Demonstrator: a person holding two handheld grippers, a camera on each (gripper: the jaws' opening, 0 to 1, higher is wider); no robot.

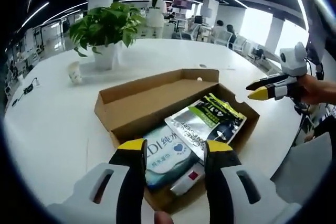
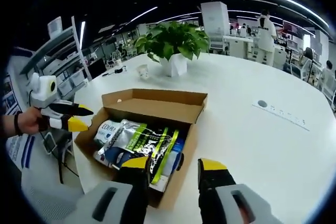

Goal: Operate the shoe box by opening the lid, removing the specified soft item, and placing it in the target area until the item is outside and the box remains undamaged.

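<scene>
The shoe box [image 1: 157,114] stands open on the white table [image 1: 52,124], and its lid [image 2: 157,103] is folded back and stands up at the far side. In my left gripper view the box is just past my jaws, toward 12 o'clock. In my right gripper view it lies at about 10 o'clock from my jaws, and its near corner is just beside my left jaw.

Inside the box I see soft packs. A silver pouch with green and black print [image 1: 210,124] lies on top — tilted across the others. Under it, toward 8 o'clock in the left gripper view, lies a white and teal tissue pack [image 1: 165,156]. A small white pack with a red mark [image 1: 190,176] is at the near edge of the box. All of them are inside the box.

My left gripper [image 1: 174,148] is released, its jaws apart with nothing between them, and it hovers over the near edge of the box. My right gripper [image 2: 174,165] is also released, with only the table and the box corner between the jaws. Seen from the left gripper view, the right gripper sits at 3 o'clock, near the box's side but apart from it.

Further on the table, at 11 o'clock, stand a potted plant [image 1: 107,30] and a small paper cup [image 1: 75,72]. Behind them is an office with desks, and people [image 2: 265,32] are there.
</scene>
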